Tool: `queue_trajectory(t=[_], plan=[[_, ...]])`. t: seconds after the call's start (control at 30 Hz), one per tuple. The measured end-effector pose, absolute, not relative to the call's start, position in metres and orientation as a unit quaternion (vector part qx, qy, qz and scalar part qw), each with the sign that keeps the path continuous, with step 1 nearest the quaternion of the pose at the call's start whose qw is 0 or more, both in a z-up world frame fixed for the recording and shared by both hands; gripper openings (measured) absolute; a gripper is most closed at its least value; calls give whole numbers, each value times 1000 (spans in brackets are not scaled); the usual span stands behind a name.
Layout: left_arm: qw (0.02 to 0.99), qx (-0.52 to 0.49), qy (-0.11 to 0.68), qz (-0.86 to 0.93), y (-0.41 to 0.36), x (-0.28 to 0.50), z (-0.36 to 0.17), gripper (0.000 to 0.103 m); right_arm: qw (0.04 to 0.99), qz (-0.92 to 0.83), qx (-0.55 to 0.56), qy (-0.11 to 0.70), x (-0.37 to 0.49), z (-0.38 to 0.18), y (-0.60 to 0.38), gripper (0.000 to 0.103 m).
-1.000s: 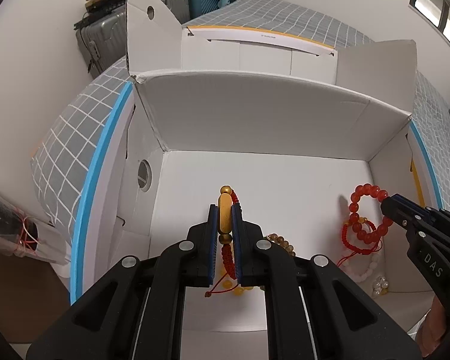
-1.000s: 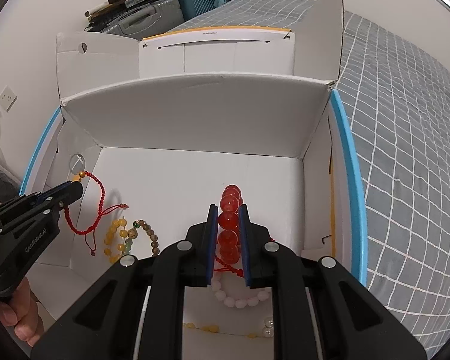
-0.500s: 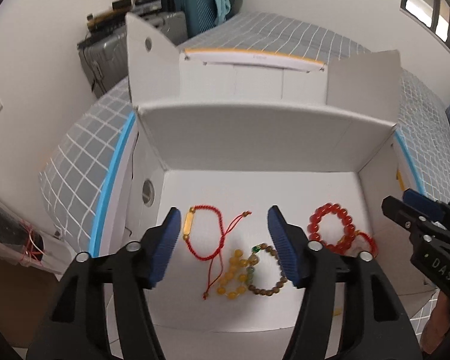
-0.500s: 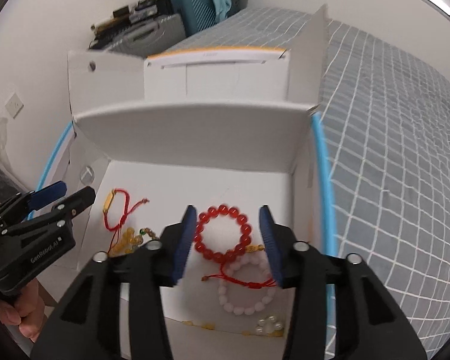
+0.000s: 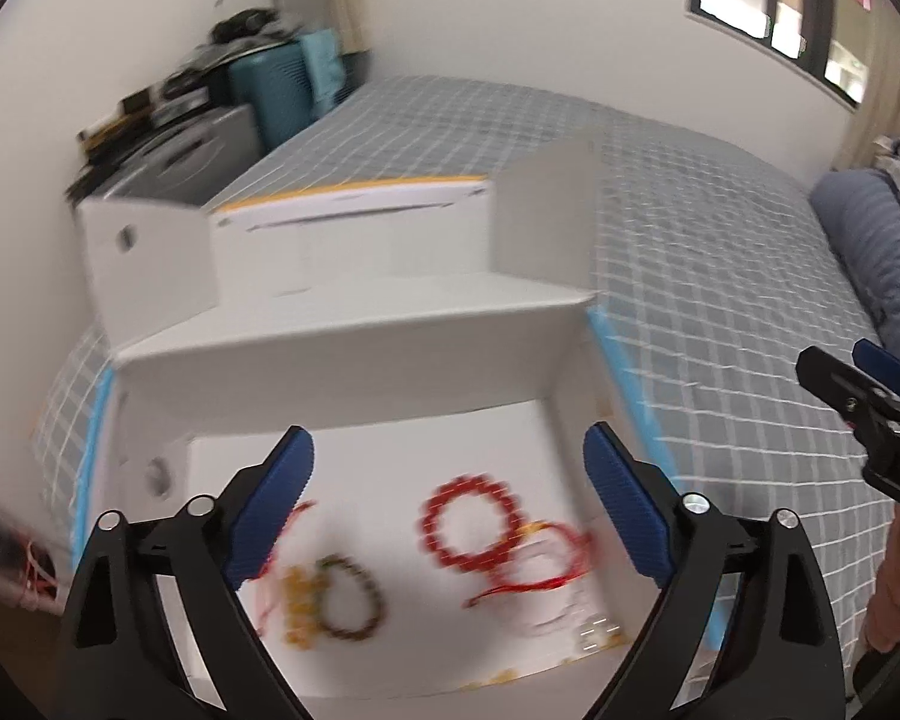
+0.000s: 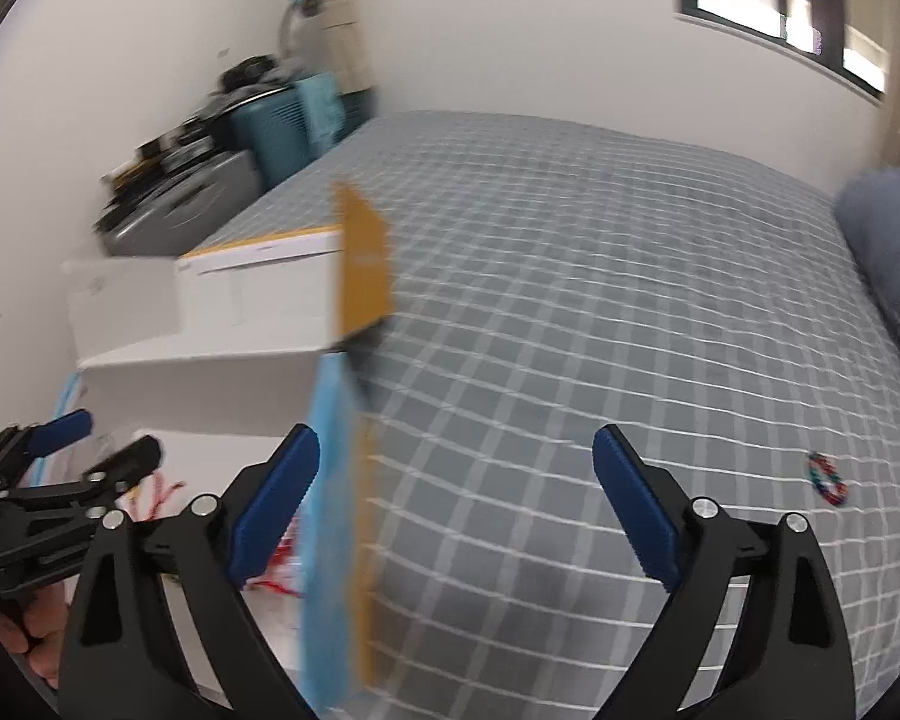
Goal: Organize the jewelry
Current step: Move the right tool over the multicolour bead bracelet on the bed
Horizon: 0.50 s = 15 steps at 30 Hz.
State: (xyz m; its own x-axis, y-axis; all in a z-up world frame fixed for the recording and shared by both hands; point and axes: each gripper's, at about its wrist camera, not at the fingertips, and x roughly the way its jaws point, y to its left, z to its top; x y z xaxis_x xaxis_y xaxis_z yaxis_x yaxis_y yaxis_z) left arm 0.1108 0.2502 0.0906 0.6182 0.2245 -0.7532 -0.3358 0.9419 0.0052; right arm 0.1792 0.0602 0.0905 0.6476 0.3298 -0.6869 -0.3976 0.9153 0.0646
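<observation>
An open white cardboard box (image 5: pixel 354 360) sits on the bed. Inside lie a red bead bracelet (image 5: pixel 471 522), a brown bead bracelet (image 5: pixel 351 597), a yellow bead bracelet (image 5: pixel 297 600), a red cord bracelet (image 5: pixel 270 558) and a white bead bracelet (image 5: pixel 540 600). My left gripper (image 5: pixel 447 510) is wide open and empty above the box. My right gripper (image 6: pixel 456 510) is wide open and empty, over the box's right wall (image 6: pixel 336 480) and the bedspread. A small multicoloured bracelet (image 6: pixel 827 477) lies on the bed at the right. The view is blurred.
The grey checked bedspread (image 6: pixel 570 300) stretches to the right. Suitcases (image 5: pixel 258 90) and clutter stand by the far wall. A blue pillow (image 6: pixel 888 240) lies at the far right. The box flaps (image 5: pixel 546 210) stand upright.
Both grippers let go of their bracelets, opened wide and pulled back up out of the box. The right gripper has swung right toward the bedspread. The red bracelets now lie in the box.
</observation>
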Motion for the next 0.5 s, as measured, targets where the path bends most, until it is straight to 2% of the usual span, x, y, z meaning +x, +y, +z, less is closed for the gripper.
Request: queue_trajectory(t=[0.13,0.5], plan=[[904,-59,402,130,217,130,95,97,914,163,-48,369,195,85,17,95],[914,-50,398,53,136,170,95,97,925,78,-73,364,238,57,-117,95]])
